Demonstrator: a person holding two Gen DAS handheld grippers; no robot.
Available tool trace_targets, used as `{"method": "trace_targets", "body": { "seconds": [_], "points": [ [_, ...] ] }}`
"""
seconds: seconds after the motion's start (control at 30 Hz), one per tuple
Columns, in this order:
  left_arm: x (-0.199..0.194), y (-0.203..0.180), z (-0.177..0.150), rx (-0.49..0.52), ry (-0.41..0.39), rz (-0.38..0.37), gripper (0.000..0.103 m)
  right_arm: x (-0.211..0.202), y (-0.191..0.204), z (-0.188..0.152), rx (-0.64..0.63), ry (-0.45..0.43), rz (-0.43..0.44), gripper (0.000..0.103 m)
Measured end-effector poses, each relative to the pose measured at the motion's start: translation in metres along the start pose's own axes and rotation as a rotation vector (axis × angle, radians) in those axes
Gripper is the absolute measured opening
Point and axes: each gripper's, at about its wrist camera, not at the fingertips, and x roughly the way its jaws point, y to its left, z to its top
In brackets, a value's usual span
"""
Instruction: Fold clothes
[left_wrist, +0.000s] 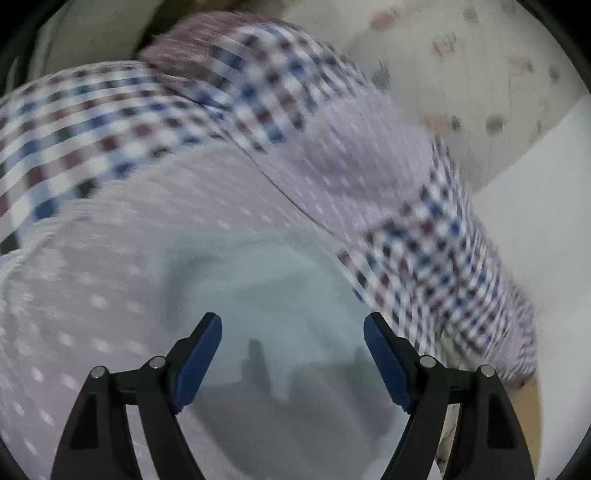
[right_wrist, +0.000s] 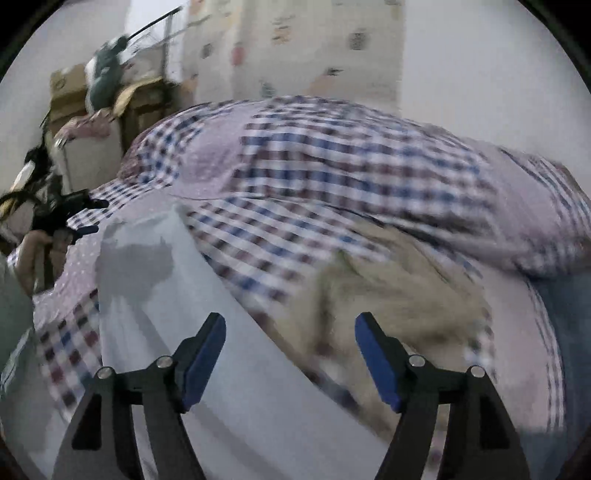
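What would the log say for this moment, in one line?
left tool: open, empty | right tool: open, empty | pale garment: spread on checked bedding | stage: no grasp | views: blurred

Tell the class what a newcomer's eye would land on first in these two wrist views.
The checked bedding in blue, maroon and white fills most of both views, heaped across the bed. A pale light-blue garment lies on it in the lower left of the right wrist view, with a beige fuzzy cloth to its right. The left tongs and right tongs stand open and empty in the foreground.
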Motion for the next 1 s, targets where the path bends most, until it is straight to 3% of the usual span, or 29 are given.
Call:
{"method": "trace_targets", "body": {
  "seconds": [0.07,0.2,0.37,0.5,0.67,0.77,0.83,0.9,1.0],
  "points": [
    [0.014,-0.029,-0.001,0.041,0.046,0.042,0.082,-0.026,-0.025,-0.025,0.042,-0.008,-0.035,0.077],
    [0.055,-0.075,-0.003,0.146,0.116,0.206,0.082,-0.072,-0.064,-0.072,0.109,-0.018,-0.063,0.077],
    [0.095,-0.088,0.009,0.106,0.162,0.306,0.082,-0.122,-0.092,-0.118,0.139,-0.017,-0.11,0.077],
    [0.122,-0.101,0.007,0.151,0.184,0.402,0.082,-0.148,-0.099,-0.153,0.164,-0.016,-0.161,0.078],
    [0.15,-0.098,0.002,0.144,0.222,0.515,0.07,-0.162,-0.12,-0.179,0.278,-0.023,-0.154,0.078],
    [0.147,-0.094,0.002,0.125,0.193,0.544,0.046,-0.177,-0.132,-0.177,0.296,-0.021,-0.201,0.078],
    [0.139,-0.093,0.002,0.11,0.184,0.535,0.019,-0.189,-0.149,-0.179,0.331,-0.019,-0.225,0.08],
    [0.129,-0.091,0.003,0.099,0.175,0.518,0.01,-0.197,-0.173,-0.185,0.383,0.001,-0.266,0.08],
    [0.113,-0.087,0.004,0.093,0.164,0.49,0.006,-0.205,-0.214,-0.193,0.45,0.048,-0.301,0.08]
  ]
}}
